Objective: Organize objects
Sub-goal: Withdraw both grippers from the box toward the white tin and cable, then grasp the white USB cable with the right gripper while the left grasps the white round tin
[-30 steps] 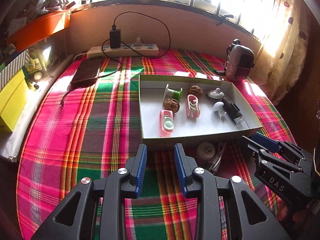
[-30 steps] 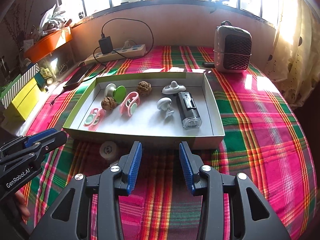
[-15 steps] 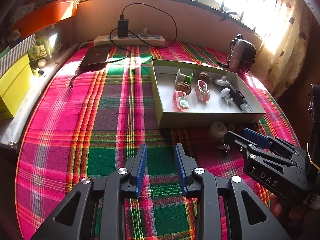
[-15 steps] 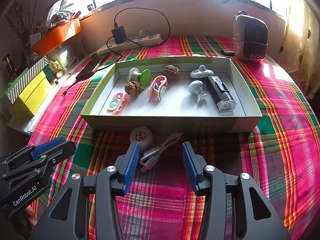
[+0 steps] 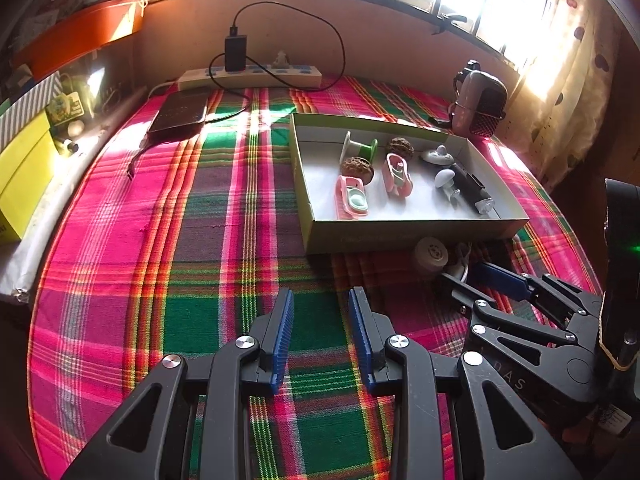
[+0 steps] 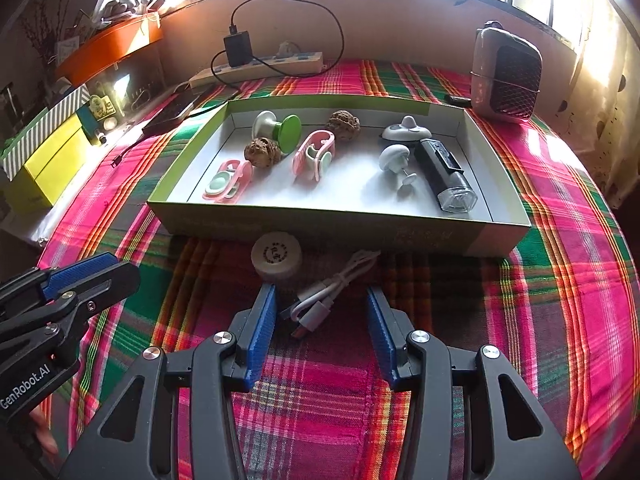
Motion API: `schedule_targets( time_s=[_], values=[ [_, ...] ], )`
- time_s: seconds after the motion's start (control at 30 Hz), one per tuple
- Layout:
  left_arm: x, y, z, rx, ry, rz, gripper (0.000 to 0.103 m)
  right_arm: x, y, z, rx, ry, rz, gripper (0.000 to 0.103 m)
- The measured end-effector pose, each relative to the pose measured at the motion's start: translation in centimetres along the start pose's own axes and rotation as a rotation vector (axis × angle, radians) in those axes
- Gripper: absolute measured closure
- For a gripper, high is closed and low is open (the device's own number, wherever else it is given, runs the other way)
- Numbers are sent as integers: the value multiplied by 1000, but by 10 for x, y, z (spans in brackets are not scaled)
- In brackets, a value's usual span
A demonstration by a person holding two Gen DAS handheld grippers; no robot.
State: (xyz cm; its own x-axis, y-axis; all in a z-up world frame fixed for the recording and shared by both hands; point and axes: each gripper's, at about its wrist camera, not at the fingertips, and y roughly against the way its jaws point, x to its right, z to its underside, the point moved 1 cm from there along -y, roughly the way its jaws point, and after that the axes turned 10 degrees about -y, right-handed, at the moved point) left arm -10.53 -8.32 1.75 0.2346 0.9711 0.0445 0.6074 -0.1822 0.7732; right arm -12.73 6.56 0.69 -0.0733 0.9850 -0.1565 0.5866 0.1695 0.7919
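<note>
- White cable (image 6: 332,292) coiled on the plaid tabletop (image 6: 560,300), just in front of the box (image 6: 320,224), beside the round puck (image 6: 276,258).
- Right tongs (image 6: 320,300) spread, straddling the cable; left tongs (image 5: 320,312) spread, holding nothing.
- Cable looks light and floppy (may unravel); pinch it at the bundled middle.

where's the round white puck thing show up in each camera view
Left wrist: round white puck at right of centre, on the cloth just in front of the tray's near wall.
Right wrist: centre, just beyond the open right gripper, beside the white cable.
Shared landmark: green-edged tray.
</note>
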Motion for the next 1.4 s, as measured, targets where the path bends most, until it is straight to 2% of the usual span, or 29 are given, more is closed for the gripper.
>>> schedule_targets(
  time_s=[0.13,0.43,0.57,0.73,0.87,1.4],
  values=[
    [10,-5,-7,-3,-20,22,76,9,2,3,9,16,63,57],
    [31,-20,-19,-24,-55,68,76,39,12,7,8,-3,81,57],
    [39,-26,-25,-33,-54,91,70,52,18,10,9,-7,90,57],
    [48,-33,-30,-37,-55,118,70,69,23,11,13,-29,102,57],
    [56,-37,-34,-44,-67,111,69,82,26,11,18,-37,113,57],
    [68,-54,-40,-76,-81,61,69,76,19,5,8,86,20,57]
  ],
)
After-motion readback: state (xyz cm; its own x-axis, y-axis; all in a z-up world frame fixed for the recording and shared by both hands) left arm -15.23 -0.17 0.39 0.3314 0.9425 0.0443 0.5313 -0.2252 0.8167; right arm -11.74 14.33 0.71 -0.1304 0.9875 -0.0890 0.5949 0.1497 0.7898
